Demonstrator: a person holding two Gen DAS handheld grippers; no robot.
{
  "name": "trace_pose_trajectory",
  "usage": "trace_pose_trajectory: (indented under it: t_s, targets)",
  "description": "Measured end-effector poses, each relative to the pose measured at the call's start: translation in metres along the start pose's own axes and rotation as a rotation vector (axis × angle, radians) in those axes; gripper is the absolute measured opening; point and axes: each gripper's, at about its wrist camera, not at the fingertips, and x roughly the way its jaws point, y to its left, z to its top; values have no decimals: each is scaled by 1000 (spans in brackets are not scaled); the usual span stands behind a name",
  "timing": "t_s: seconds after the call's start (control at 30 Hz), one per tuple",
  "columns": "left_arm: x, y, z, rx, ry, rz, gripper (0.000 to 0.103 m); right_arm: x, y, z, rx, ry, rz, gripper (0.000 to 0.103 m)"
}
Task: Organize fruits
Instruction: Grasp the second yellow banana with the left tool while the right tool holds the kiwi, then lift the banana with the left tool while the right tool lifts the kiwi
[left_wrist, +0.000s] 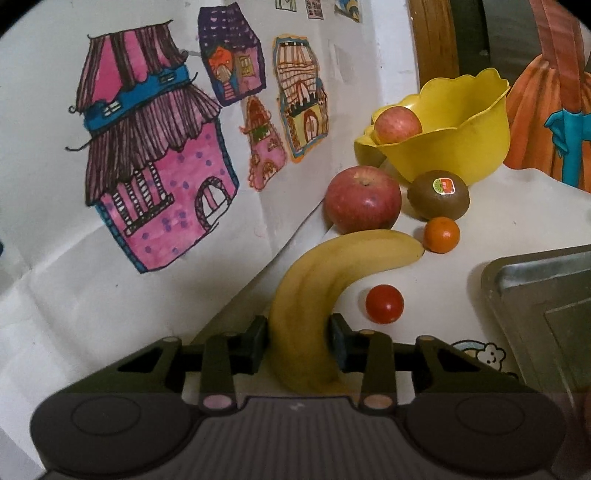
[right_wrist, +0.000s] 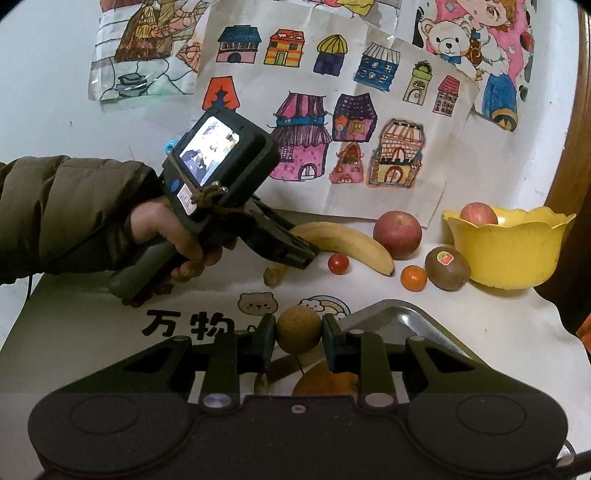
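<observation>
1. Banana (left_wrist: 314, 280) first: you are clamping it near its stem end in the left gripper (left_wrist: 298, 343), both pads pressing its sides, while its far tip is pointing toward the loose fruit on the white table (left_wrist: 517, 218). From the right wrist view it looks to be resting on the table, not lifted, though that is hard to confirm.

2. You are gripping low on the fruit, likely because the thick stem end gives the pads a firmer hold than the tapering tip.

3. In the right gripper (right_wrist: 299, 338) you are holding a small round brown fruit (right_wrist: 298, 328), jaws closed against both its sides, hovering near the corner of the metal tray (right_wrist: 399, 317). An orange (right_wrist: 325, 382) and a second banana (right_wrist: 288, 369) are showing below it, partly hidden by the gripper.

4. Waiting on the table are a large apple (left_wrist: 362, 199), a stickered kiwi (left_wrist: 439, 199), a mandarin (left_wrist: 441, 234) and a cherry tomato (left_wrist: 384, 303), all sitting close together beside the yellow bowl (left_wrist: 454, 147).

5. A second apple (left_wrist: 397, 124) is already sitting in what appears to be a smaller yellow bowl behind the first, suggesting the bowls and tray are serving as sorting spots.

6. Your left hand (right_wrist: 173, 236) is wrapping the handle, sleeve resting low over the table.
</observation>
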Motion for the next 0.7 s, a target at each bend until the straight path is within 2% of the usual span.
trace_pose_trajectory:
  t_s: [0.23,0.7]
  targets:
    - [-23,6,-14,-32,24,-10,39,-9,13,-3,7,7,-1,29]
    - [-115,35,-80,-108,69,-19,39,-22,63,-16,9,18,36,29]
